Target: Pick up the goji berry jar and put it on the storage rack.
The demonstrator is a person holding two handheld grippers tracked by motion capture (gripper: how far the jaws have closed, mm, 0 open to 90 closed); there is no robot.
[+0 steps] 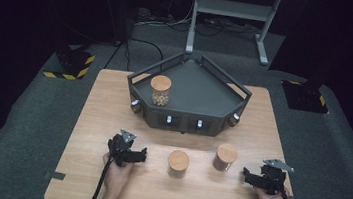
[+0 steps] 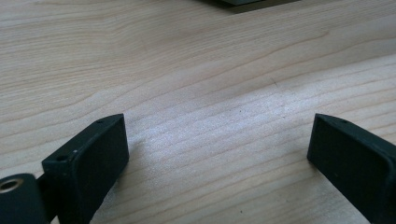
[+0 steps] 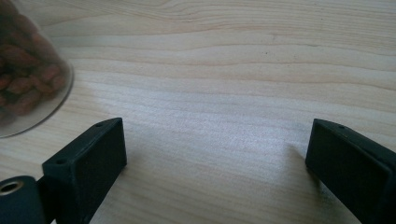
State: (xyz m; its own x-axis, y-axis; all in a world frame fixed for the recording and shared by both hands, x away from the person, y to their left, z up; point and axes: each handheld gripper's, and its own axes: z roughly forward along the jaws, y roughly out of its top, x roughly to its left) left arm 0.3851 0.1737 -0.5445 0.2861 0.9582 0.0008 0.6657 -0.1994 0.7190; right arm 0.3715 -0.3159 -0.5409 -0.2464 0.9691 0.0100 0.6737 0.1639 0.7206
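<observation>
Two wooden-lidded glass jars stand on the table's near half: one in the middle [image 1: 177, 163] and one with reddish-brown contents [image 1: 224, 157] to its right. A third jar [image 1: 160, 91] of pale nuts stands on the dark angular stand [image 1: 205, 95] at the back. My left gripper [image 1: 142, 155] lies left of the middle jar, jaws pointing toward it. In its own view the left gripper [image 2: 219, 149] is open over bare wood. My right gripper [image 1: 247, 175] sits right of the reddish-brown jar. It stands open [image 3: 217, 149], with that jar [image 3: 28, 70] apart at the upper left.
The wooden table [image 1: 109, 102] stands on grey carpet. The dark stand has raised rails and small knobs on its front face [image 1: 184, 123]. A metal frame [image 1: 232, 10] stands beyond the table. Yellow-black striped bases sit at the far left [image 1: 70, 65] and far right [image 1: 306, 94].
</observation>
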